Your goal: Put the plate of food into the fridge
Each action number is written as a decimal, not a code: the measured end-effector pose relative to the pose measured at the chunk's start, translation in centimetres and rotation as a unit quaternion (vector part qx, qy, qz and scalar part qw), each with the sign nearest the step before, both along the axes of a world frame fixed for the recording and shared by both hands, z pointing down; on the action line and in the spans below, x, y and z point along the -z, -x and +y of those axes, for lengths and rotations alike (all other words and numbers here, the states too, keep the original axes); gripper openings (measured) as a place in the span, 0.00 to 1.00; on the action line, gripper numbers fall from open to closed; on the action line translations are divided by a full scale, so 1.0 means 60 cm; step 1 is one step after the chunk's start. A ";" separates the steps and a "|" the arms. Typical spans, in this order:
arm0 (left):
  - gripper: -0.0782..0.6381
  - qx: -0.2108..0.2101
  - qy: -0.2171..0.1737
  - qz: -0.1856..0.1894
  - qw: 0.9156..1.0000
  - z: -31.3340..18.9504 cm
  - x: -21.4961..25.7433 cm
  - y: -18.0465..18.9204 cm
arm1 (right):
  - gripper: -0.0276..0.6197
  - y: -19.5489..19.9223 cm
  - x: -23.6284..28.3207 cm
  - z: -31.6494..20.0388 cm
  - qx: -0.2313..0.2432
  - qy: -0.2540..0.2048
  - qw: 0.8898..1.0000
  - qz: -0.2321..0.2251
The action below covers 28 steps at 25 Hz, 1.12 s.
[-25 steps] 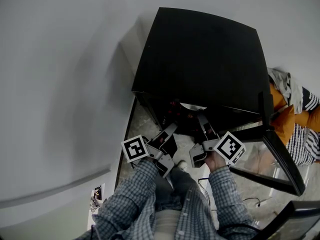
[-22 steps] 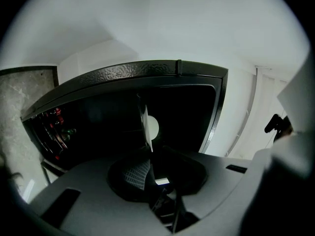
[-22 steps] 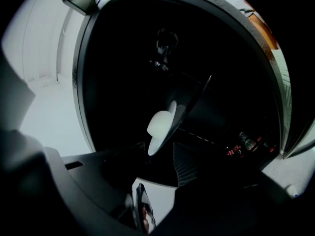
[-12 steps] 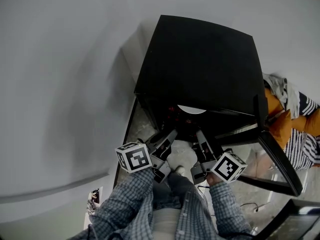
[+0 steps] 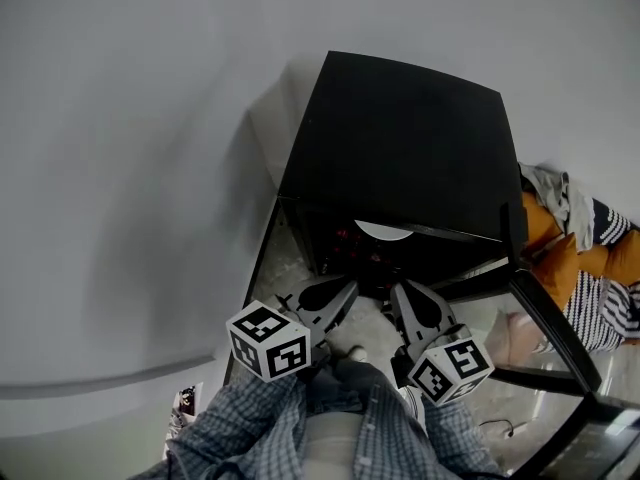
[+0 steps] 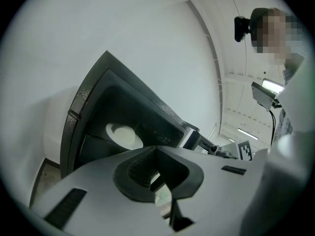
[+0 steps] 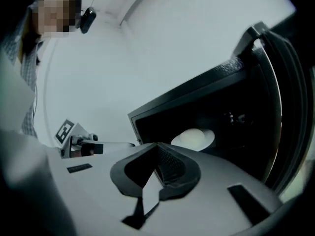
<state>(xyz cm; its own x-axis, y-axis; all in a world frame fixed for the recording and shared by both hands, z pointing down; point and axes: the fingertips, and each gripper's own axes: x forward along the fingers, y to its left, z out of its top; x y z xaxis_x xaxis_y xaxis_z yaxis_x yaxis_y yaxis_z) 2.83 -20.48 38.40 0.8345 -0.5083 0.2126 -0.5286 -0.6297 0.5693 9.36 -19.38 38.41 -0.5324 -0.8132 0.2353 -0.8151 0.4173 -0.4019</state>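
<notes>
Pale plain wall standing behind boxy matte-black fridge (image 5: pixel 400 138). Round white plate (image 5: pixel 384 230) sitting inside. Left tool (image 5: pixel 343 288) pinching shut, empty; right tool (image 5: pixel 396 291) just finishing closing ribbed jaws, nothing between.

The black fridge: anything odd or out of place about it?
Only that its door hangs wide open, with the white plate sitting inside. Nothing spilled or damaged shows.
</notes>
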 end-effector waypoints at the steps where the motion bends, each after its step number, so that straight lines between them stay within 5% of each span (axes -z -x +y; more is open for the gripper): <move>1: 0.12 0.000 -0.007 0.000 1.000 0.002 0.005 -0.001 | 0.05 0.006 0.007 0.002 0.007 -0.010 1.000 0.018; 5: 0.12 -0.003 -0.018 0.015 1.000 0.014 0.023 -0.004 | 0.05 0.025 0.029 0.012 0.025 -0.047 0.995 0.088; 13: 0.12 -0.012 -0.044 0.002 0.999 0.014 0.023 -0.005 | 0.05 0.006 0.041 0.012 -0.019 -0.064 0.997 0.047; 28: 0.12 -0.025 -0.062 0.007 0.998 0.020 0.035 -0.017 | 0.05 0.004 0.039 0.016 -0.010 -0.070 0.996 0.063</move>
<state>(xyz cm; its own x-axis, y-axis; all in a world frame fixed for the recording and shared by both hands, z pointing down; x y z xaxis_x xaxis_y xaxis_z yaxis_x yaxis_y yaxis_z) 3.87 -19.30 36.31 0.8616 -0.4882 0.1385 -0.4878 -0.7213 0.4918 9.14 -18.39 36.07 -0.4886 -0.8530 0.1832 -0.8643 0.4444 -0.2357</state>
